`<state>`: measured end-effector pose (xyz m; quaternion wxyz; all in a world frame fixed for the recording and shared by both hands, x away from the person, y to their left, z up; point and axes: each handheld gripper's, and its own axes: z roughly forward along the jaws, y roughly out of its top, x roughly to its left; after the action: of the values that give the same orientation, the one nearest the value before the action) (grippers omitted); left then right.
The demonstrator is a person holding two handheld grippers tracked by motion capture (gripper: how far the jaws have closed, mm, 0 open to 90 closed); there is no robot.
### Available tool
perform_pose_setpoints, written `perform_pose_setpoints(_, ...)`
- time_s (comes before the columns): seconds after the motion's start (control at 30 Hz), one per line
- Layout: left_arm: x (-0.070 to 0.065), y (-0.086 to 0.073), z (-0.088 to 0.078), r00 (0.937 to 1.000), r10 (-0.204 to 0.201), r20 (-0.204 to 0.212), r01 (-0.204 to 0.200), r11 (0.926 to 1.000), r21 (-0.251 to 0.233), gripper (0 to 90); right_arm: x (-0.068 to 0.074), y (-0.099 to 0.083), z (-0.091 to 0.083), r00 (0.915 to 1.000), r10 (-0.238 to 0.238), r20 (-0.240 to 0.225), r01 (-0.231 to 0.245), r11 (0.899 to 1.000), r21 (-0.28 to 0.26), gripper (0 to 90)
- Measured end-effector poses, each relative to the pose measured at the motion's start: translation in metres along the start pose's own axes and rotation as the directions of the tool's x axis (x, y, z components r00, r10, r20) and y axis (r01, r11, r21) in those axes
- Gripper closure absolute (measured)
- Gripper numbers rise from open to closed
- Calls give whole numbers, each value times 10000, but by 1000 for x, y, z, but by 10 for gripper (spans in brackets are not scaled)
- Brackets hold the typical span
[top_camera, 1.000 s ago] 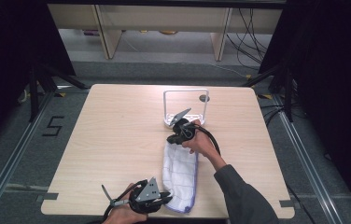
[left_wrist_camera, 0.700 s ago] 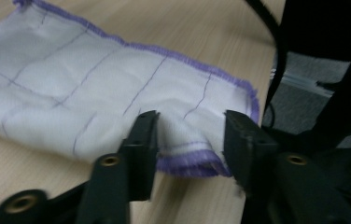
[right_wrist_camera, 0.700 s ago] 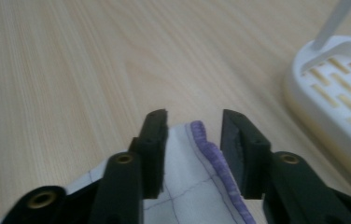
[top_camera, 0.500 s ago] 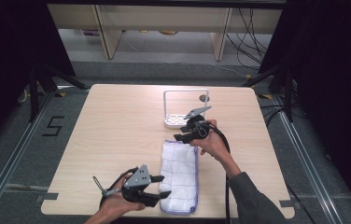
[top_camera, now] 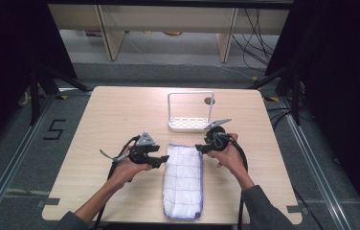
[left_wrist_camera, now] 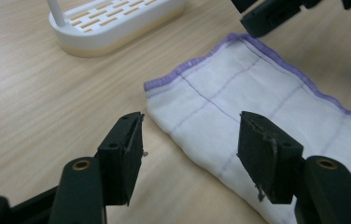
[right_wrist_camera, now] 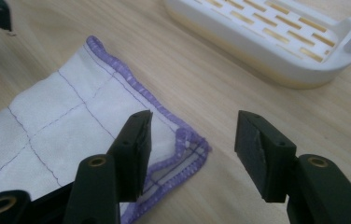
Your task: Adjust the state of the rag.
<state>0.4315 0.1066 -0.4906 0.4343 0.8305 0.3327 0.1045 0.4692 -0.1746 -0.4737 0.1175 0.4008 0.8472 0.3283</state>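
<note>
Folded white cloth (top_camera: 184, 180) with purple hem lying flat on the tabletop (top_camera: 96, 120), long way toward the person, far end just in front of the white rack (top_camera: 190, 112). One cloth, one rack, two grippers, counted from the high view.

Left gripper (top_camera: 161, 161) touching or nearly touching the far left edge of the cloth, right gripper (top_camera: 199, 148) at the far right corner. Jaws of both just been opening, standing apart now, nothing pressed between them. In the left gripper view, cloth edge (left_wrist_camera: 257, 107) under the gap, not gripped; in the right gripper view, hemmed corner (right_wrist_camera: 183, 154) between the jaws, also free.

Possible troubles from here, as a judgement only:
- closing on the top layer alone, because the cloth is folded in several layers; then unfolding instead of lifting whole
- left jaws closing beside the edge and catching only wood, because the edge lies partly outside the gap
- uneven pull from the two sides, giving a skewed or wrinkled fold
- pushing the cloth forward against the rack, since the rack is near behind the corners
</note>
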Motion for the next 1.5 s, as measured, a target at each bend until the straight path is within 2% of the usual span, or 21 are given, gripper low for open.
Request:
perform_pose_setpoints(0.03,1,2,6,9998,-210,15,211,9996,-180,394,0,0,0,10000,-86,6,86,9998,160,469)
perform_pose_setpoints(0.1,4,5,8,9999,-76,-90,76,10000,-23,394,1,-1,2,10000,-33,-38,34,9998,194,474)
perform_pose_setpoints(0.17,9,10,19,9996,-227,-194,227,9997,-35,395,4,-2,7,9997,-128,-196,134,9994,324,474)
perform_pose_setpoints(0.23,11,11,24,9994,-316,-156,317,9995,67,397,6,-2,9,9999,14,-130,-12,9998,211,474)
perform_pose_setpoints(0.27,12,11,28,9992,-366,-169,367,9993,83,398,4,-2,11,9997,-240,-90,243,9992,326,474)
perform_pose_setpoints(0.33,15,11,32,9994,-347,-98,349,9991,255,401,5,-3,12,9999,-53,-137,58,9993,373,475)
perform_pose_setpoints(0.37,15,11,35,9990,-394,-189,398,9989,257,402,5,-4,12,10000,68,53,-71,9986,515,478)
perform_pose_setpoints(0.5,16,12,46,9995,-237,-231,245,9991,357,410,5,-5,16,9998,193,112,-199,9980,607,485)
perform_pose_setpoints(0.57,15,12,51,9999,-101,-35,103,9988,475,426,5,-6,16,9999,37,141,-47,9974,716,490)
perform_pose_setpoints(0.63,13,12,55,9999,72,-95,-68,9989,462,456,3,-8,19,9996,-116,251,101,9982,597,493)
perform_pose_setpoints(0.67,12,12,57,9998,207,-44,-205,9985,501,478,4,-7,17,9994,-7,342,-27,9951,990,499)
perform_pose_setpoints(0.8,11,12,57,9997,257,-19,-255,9981,555,504,5,-8,18,9992,-25,393,-15,9950,1002,498)
perform_pose_setpoints(0.9,11,12,56,9992,388,120,-394,9974,609,552,6,-7,19,10000,20,90,-28,9959,899,490)
perform_pose_setpoints(1.03,10,12,54,9990,440,121,-447,9966,698,587,8,-8,24,9998,-163,124,150,9950,987,496)
perform_pose_setpoints(1.07,10,12,53,9991,388,160,-399,9966,715,595,9,-8,24,10000,21,55,-26,9951,991,504)
perform_pose_setpoints(1.3,13,10,50,9991,375,207,-389,9965,744,648,9,-10,24,10000,-63,-10,64,9960,891,579)
perform_pose_setpoints(1.37,12,9,50,9991,404,143,-413,9969,671,676,11,-11,24,9999,130,58,-135,9967,804,641)
perform_pose_setpoints(1.4,12,9,50,9989,442,132,-450,9968,661,693,11,-11,23,10000,-6,-54,10,9974,715,666)
perform_pose_setpoints(1.43,11,9,50,9990,441,62,-445,9969,654,708,13,-12,26,9997,229,66,-233,9980,587,690)
perform_pose_setpoints(1.47,11,9,49,9989,469,95,-474,9969,621,730,12,-12,24,9998,74,-189,-62,9979,644,718)
perform_pose_setpoints(1.5,11,9,48,9988,493,52,-495,9971,586,746,12,-13,26,9998,113,-169,-104,9986,522,735)
